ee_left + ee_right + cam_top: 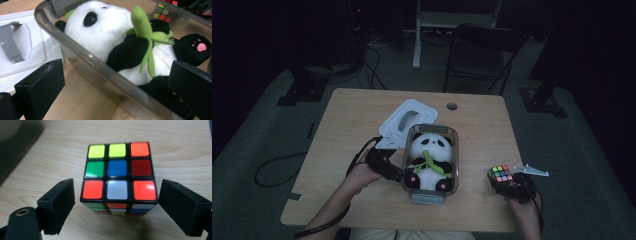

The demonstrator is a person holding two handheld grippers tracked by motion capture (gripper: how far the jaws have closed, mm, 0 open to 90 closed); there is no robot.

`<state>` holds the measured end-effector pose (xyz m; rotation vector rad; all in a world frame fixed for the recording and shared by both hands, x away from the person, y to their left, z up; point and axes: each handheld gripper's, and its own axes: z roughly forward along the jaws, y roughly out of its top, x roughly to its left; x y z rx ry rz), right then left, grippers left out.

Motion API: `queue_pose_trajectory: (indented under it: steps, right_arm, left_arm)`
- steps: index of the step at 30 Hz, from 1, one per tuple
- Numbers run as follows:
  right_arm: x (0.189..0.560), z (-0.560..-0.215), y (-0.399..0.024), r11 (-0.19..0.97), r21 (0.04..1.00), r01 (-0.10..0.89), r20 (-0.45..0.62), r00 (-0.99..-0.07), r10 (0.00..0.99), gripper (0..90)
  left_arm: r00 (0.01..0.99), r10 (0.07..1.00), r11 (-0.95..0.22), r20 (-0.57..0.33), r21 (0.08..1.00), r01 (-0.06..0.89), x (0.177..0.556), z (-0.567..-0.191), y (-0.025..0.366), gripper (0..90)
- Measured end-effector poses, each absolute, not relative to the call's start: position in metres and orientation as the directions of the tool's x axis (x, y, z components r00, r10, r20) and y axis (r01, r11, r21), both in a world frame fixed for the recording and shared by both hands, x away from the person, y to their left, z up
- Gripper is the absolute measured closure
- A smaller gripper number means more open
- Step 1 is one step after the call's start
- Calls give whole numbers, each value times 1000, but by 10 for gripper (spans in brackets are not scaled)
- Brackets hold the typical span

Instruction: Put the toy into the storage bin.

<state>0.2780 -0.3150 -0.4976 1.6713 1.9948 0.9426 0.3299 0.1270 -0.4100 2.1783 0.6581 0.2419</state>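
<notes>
Right, nearest the person, the right gripper (116, 205) sits at the table's front right edge with its black jaws spread wide, one on each side of the scrambled, multicoloured plastic puzzle cube (119, 178), neither jaw touching it yet. My read is that a pickup is on: the jaws should close squarely on the cube's two flat side faces, level with its middle layer, so it doesn't twist out or spin a layer. Over on the other side, the left gripper (388, 167) is at the near left wall of the clear grey-tinted plastic storage box (82, 58), jaws also apart, straddling that wall with one jaw outside and the other over the inside. Lying in the box on its back is the black-and-white plush panda holding a green bamboo sprig (117, 42). Steadying the box there looks sensible while the cube comes across. Farther back, beside the box, the white rectangular lid with a grey handle (406, 120) lies flat on the pale wooden table (482, 125).
</notes>
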Motion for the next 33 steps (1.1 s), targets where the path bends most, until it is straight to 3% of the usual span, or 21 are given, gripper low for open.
queue_pose_trajectory:
  steps: [5, 7, 11, 22, 33]
  right_arm:
    - [283, -501, -312, 87, 685, 724, 118, -227, 967, 178]
    - [285, -502, -311, 93, 680, 727, 114, -231, 966, 292]
    - [285, -501, -311, 111, 691, 714, 83, -232, 969, 336]
    - [286, -483, -310, 135, 686, 715, 106, -282, 954, 338]
    - [276, -427, -287, 183, 776, 603, 104, -410, 906, 338]
  left_arm:
    - [832, 553, -512, -45, 769, 382, 330, -414, 138, 15]
    - [829, 555, -490, -72, 777, 395, 330, -414, 142, 15]
    - [834, 547, -486, -74, 783, 388, 328, -413, 148, 15]
    - [817, 573, -500, -67, 761, 414, 330, -420, 159, 16]
    - [817, 573, -503, -65, 759, 413, 330, -421, 159, 16]
